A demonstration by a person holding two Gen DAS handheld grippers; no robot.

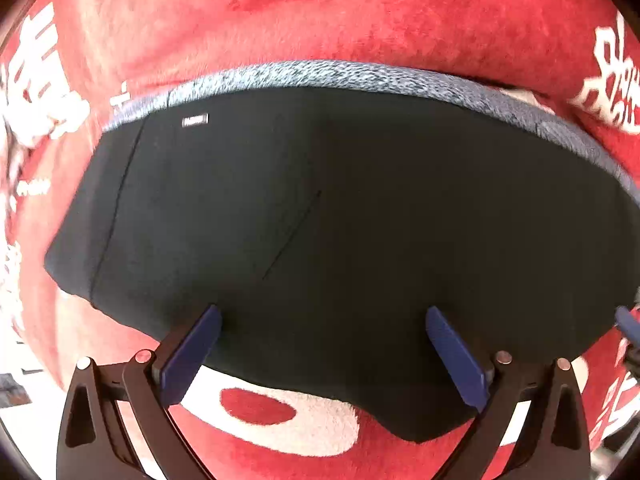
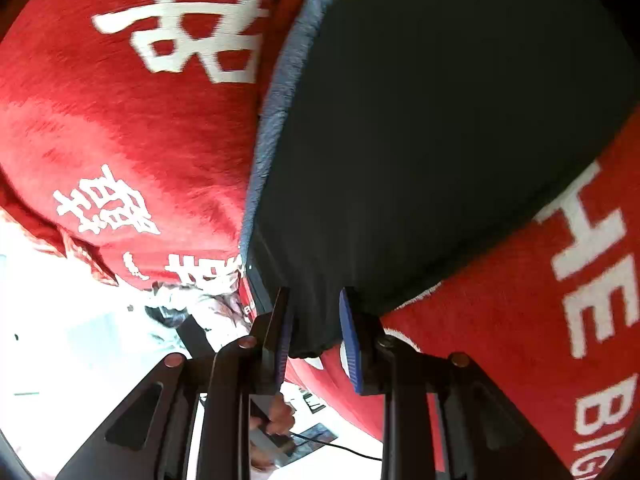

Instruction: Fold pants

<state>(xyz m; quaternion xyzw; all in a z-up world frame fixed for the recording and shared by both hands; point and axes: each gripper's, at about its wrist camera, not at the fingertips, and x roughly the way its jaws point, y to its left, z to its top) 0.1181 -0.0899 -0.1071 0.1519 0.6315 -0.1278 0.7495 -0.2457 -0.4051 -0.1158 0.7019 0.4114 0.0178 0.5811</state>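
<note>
Black pants [image 1: 320,200] with a grey fleecy lining edge [image 1: 320,72] lie folded flat on a red blanket [image 1: 320,12]. My left gripper [image 1: 322,316] hovers straight above their near edge, its blue fingers [image 1: 200,340] spread wide and nothing between them. In the right wrist view the pants [image 2: 420,140] stretch away from my right gripper [image 2: 314,320], which is shut on a bunched corner of the black cloth. The grey lining [image 2: 276,120] runs along the pants' left side there. A blue fingertip [image 1: 628,322] of the right gripper shows at the left view's right edge.
The red blanket [image 2: 120,120] carries large white characters and letters and a white patch with a red oval [image 1: 260,406]. Its edge drops off at the lower left of the right view to a bright white floor [image 2: 80,340]. A hand [image 2: 280,412] and a thin black cable [image 2: 340,448] show below.
</note>
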